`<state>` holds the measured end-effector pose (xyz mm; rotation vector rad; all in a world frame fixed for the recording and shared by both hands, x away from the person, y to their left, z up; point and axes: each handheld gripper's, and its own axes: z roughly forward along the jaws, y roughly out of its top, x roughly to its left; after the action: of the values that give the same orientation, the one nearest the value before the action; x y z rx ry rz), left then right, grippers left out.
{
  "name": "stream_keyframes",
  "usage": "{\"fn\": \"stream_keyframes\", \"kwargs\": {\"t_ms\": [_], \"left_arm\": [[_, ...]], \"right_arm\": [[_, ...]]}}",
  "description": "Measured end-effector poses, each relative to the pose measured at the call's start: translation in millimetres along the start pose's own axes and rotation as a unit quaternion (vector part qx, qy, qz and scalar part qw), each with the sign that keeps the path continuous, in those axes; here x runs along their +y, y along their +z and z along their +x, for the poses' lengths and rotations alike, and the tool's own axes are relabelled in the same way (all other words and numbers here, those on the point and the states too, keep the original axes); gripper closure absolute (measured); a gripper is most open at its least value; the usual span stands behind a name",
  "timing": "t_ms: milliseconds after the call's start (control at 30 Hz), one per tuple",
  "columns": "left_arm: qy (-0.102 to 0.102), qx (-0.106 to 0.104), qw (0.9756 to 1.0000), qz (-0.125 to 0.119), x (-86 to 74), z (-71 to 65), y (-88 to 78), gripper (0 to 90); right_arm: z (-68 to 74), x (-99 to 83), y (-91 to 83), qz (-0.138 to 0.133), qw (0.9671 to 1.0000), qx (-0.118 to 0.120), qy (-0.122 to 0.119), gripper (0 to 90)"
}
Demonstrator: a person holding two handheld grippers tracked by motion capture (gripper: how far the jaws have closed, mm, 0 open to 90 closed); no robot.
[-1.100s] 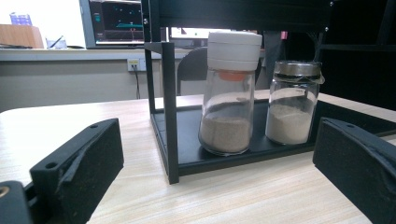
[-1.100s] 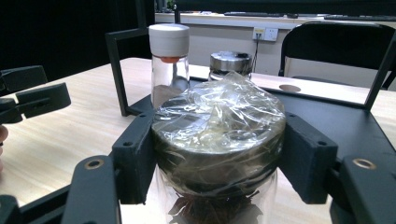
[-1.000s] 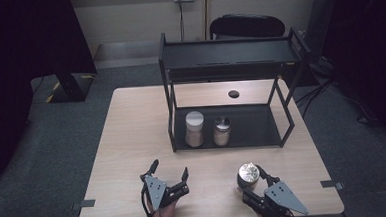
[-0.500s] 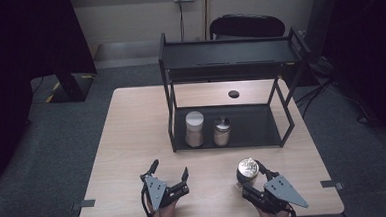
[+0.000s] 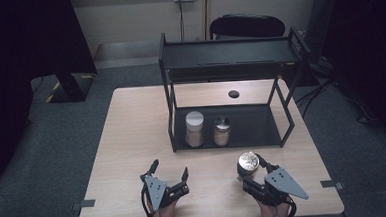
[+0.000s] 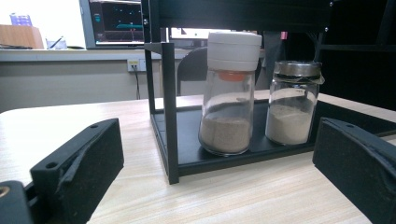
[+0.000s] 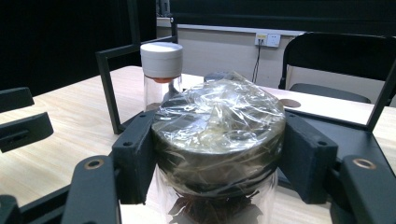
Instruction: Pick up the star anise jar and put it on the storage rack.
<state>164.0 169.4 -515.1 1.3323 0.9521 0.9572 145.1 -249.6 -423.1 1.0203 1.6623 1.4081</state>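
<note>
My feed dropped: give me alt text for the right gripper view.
The right gripper is clamped on a glass jar with a plastic-wrapped metal lid, dark spices inside. Behind stand a white-capped jar in the black rack and a chair.

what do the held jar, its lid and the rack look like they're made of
Jar: clear glass by the look, dark contents visible through the wall. Its lid: probably metal, dull dark sheen, under crinkled shiny plastic film. Rack: seemingly black-painted metal, thin square bars with a matte finish. The right gripper has its jaws clamped on the lid's sides.
</note>
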Motion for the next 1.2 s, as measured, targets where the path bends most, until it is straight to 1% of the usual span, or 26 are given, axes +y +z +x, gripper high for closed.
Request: {"fn": "stream_keyframes", "kwargs": {"t_ms": [200, 567, 733, 867, 1067, 1133, 1200], "left_arm": [[0.0, 0.0, 1.0, 0.0, 0.1, 0.0, 0.0, 1.4], [0.0, 0.0, 1.0, 0.0, 0.1, 0.0, 0.0, 1.4], [0.0, 0.0, 1.0, 0.0, 0.1, 0.0, 0.0, 1.4], [0.0, 0.0, 1.0, 0.0, 0.1, 0.0, 0.0, 1.4], [0.0, 0.0, 1.0, 0.0, 0.2, 0.0, 0.0, 1.4], [0.0, 0.0, 1.0, 0.0, 0.1, 0.0, 0.0, 1.4], [0.0, 0.0, 1.0, 0.001, 0.2, 0.0, 0.1, 1.4]], "right_arm": [[-3.7, 6.5, 5.0, -0.007, 0.9999, 0.008, 0.0, 34.6], [-8.5, 18.2, 13.0, -0.014, 0.9999, 0.005, -0.009, 34.5], [-12.3, 26.9, 19.9, -0.014, 0.9997, 0.004, -0.021, 34.5], [-15.2, 32.9, 24.0, -0.017, 0.9995, 0.003, -0.025, 34.5], [-19.9, 38.7, 29.5, -0.021, 0.9995, 0.003, -0.024, 34.6], [-25.1, 40.4, 33.9, -0.022, 0.9996, 0.008, -0.013, 34.6], [-25.5, 41.4, 36.1, -0.022, 0.9996, 0.004, -0.015, 34.6]]}}
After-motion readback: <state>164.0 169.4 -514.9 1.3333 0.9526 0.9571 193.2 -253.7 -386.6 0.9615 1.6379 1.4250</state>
